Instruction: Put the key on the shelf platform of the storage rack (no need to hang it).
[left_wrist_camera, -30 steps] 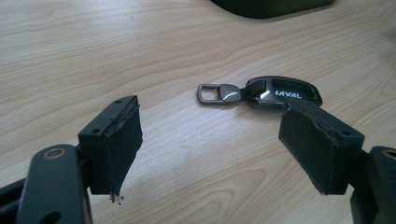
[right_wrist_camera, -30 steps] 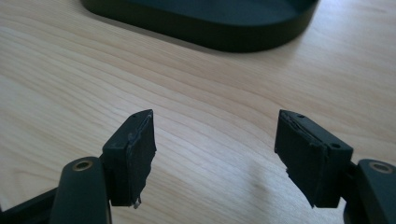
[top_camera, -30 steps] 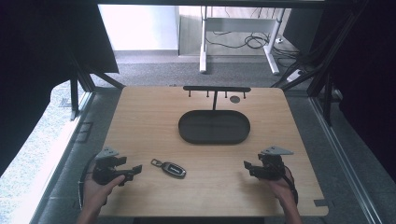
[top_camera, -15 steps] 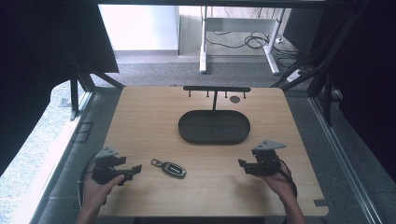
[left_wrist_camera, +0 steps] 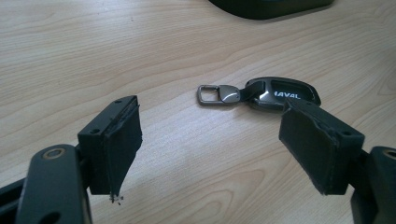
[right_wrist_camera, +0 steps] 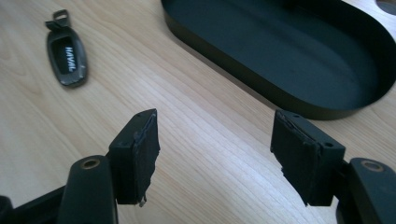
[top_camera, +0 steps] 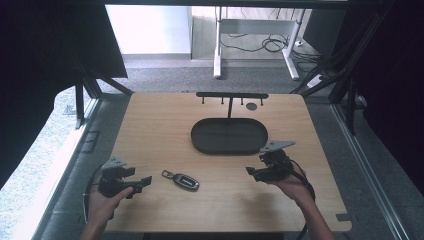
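A pale wooden worktop (top_camera: 165,125) carries a black car key fob (top_camera: 182,180) lying flat near the front edge, between the two hands. The left tongs' view shows white lettering on the fob's face; the letters "AVAL" read clearly there, with the first letter partly hidden. In the right tongs' view the same fob (right_wrist_camera: 66,53) shows the full word "HAVAL". A small metal loop clip (left_wrist_camera: 218,94) sticks out from one end of the fob, pointing toward the left side of the worktop.

The left tongs (top_camera: 144,180) are held low over the worktop just left of the fob, with nothing in them. In their own view the two black pads stand wide apart, and the fob (left_wrist_camera: 280,93) lies just beyond them, nearer the right-hand pad, not touching either.

The right tongs (top_camera: 252,173) hover to the right of the fob, near the front rim of a black oval tray (top_camera: 229,136) that sits at the middle of the worktop. Their jaws too are spread wide and hold nothing; the tray (right_wrist_camera: 280,51) lies just ahead of them and appears empty inside.

Behind the tray stands a low black rack with small hooks (top_camera: 231,95), and a dark round spot (top_camera: 251,106) marks the worktop beside it.
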Demonstrator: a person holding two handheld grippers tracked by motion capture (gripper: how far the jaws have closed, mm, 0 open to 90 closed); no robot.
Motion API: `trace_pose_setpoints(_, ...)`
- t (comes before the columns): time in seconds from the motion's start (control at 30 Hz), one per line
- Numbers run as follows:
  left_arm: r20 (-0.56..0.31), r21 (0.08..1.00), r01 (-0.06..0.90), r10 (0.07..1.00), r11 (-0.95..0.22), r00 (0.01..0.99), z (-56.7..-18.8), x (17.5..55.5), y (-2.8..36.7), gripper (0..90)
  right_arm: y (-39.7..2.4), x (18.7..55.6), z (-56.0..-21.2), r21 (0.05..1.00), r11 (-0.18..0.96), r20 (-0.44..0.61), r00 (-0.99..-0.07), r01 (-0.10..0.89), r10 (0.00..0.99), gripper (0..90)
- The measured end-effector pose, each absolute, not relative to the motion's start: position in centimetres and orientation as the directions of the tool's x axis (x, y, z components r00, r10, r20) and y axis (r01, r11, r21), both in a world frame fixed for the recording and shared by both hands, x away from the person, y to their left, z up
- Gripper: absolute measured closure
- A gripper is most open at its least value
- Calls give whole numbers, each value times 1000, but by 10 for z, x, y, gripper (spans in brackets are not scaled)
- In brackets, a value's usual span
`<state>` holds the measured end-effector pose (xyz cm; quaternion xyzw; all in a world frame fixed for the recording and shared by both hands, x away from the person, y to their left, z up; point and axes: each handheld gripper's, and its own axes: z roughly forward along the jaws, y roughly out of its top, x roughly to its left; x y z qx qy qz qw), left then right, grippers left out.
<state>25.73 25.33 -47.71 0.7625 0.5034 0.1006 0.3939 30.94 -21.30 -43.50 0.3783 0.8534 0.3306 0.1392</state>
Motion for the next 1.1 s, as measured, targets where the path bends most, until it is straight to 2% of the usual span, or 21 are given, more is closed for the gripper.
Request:
trace_pose_setpoints(0.47, -240, 703, 686, 844, -189, 479, -477, 257, 253, 214, -163, 322, -406, 614, 613, 4, -778, 498, 628, 345)
trace_pose_setpoints(1.1, -243, 702, 687, 844, -188, 479, -477, 257, 253, 213, -102, 340, -406, 518, 717, 1, -839, 466, 544, 371)
